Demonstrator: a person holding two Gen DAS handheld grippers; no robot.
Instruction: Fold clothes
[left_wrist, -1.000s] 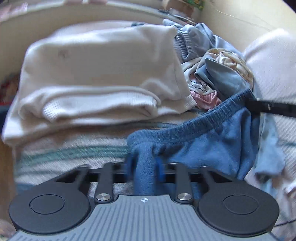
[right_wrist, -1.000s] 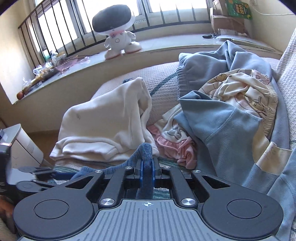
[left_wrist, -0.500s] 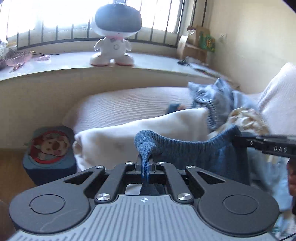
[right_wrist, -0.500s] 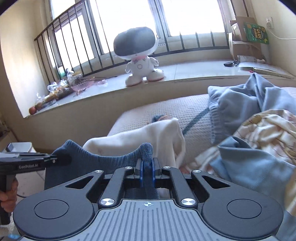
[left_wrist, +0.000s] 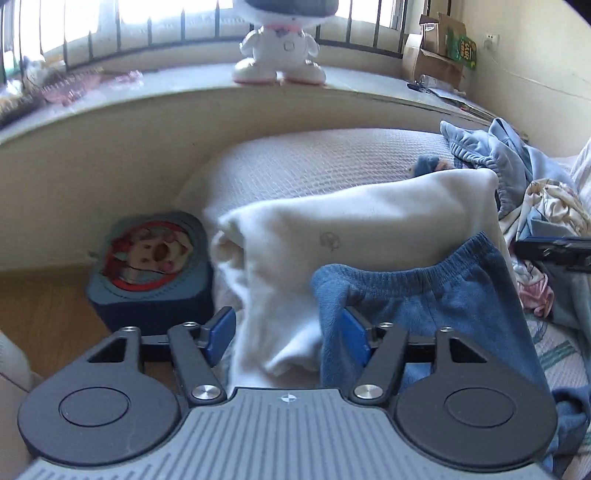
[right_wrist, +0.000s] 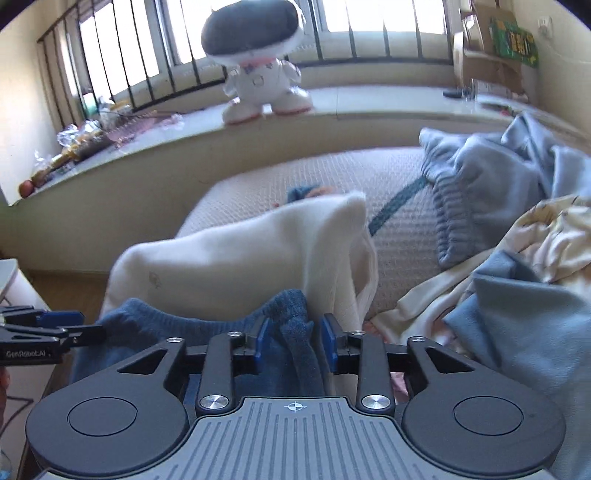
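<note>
Dark blue knit pants (left_wrist: 424, 299) lie with their waistband on top of a folded white sweater (left_wrist: 351, 229) on the bed. My left gripper (left_wrist: 288, 336) is open; the waistband's left end hangs against its right pad. My right gripper (right_wrist: 295, 339) is open with the waistband's right end (right_wrist: 295, 321) loose between the pads. The left gripper shows at the left edge of the right wrist view (right_wrist: 40, 332). The right gripper shows at the right edge of the left wrist view (left_wrist: 554, 251).
A pile of unfolded clothes, light blue (right_wrist: 491, 192) and patterned cream (right_wrist: 546, 236), lies at the right on the bed (right_wrist: 399, 229). A blue cartoon stool (left_wrist: 151, 269) stands on the floor at left. A toy robot (right_wrist: 258, 70) stands on the windowsill.
Both grippers have opened and let go of the blue pants' waistband. The pants have come down from being held stretched in the air onto the white sweater.
</note>
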